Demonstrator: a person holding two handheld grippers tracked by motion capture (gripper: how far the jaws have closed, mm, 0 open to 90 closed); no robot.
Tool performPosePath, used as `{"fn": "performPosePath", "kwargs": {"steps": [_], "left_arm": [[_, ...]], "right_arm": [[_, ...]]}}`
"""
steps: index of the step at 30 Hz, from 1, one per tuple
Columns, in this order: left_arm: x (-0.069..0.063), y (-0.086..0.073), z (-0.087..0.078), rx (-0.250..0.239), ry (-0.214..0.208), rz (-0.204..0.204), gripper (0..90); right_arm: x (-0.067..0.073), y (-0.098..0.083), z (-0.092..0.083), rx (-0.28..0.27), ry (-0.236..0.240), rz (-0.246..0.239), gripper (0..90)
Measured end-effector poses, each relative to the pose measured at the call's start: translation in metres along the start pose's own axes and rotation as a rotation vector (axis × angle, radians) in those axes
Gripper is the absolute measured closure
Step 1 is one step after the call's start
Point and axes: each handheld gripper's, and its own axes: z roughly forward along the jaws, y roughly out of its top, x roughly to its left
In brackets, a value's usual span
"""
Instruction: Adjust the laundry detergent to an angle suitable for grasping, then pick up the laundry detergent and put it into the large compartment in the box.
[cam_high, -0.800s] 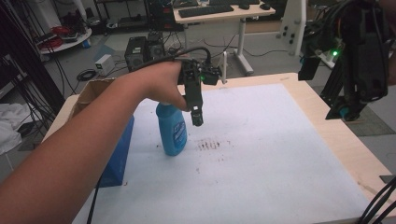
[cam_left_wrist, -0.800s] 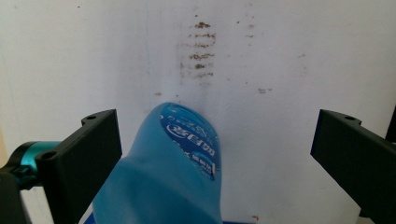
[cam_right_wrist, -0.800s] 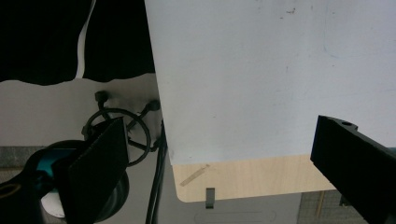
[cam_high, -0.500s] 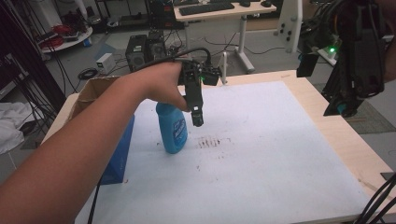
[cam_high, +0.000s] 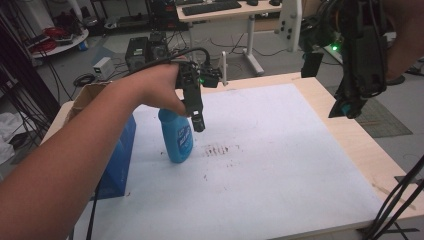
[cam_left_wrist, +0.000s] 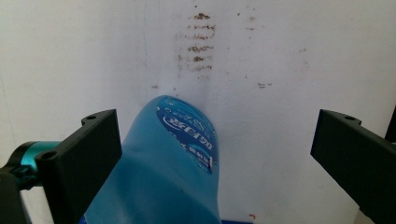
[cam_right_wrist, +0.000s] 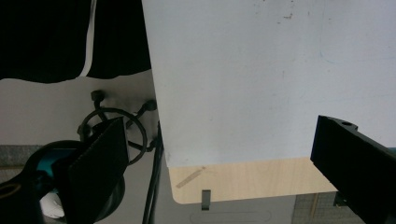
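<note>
The left tool (cam_high: 199, 122) is hovering with its jaws standing wide apart around the upper part of the blue bottle (cam_high: 176, 135), neither pad pressing on it. The likely failure: closing off-centre, since the bottle is sitting nearer one jaw, and that jaw may be pushing the bottle over before the other arrives. The bottle is standing on the white sheet (cam_high: 280, 165) covering the bench, at 9 o'clock of the brown stain (cam_high: 218, 149); it is translucent blue plastic with a printed label. The right tool (cam_high: 345, 107) is hanging empty, jaws apart, above the bench's 3 o'clock edge.
</note>
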Motion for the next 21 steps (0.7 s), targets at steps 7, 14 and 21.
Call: {"fn": "performPosePath", "kwargs": {"steps": [7, 14, 21], "left_arm": [[0.0004, -0.0016, 0.0008, -0.001, -0.005, -0.006, 1.7], [-0.0004, 0.0002, -0.0002, -0.005, -0.007, -0.001, 1.7], [-0.0045, 0.0034, -0.0032, -0.006, 0.004, 0.001, 1.7]], "right_arm": [[-0.0038, 0.0003, 0.0008, -0.008, -0.004, -0.009, 3.5], [-0.0047, 0.0007, 0.001, -0.004, -0.003, -0.014, 3.5], [-0.0029, -0.0035, 0.0021, -0.002, -0.01, -0.012, 3.5]]}}
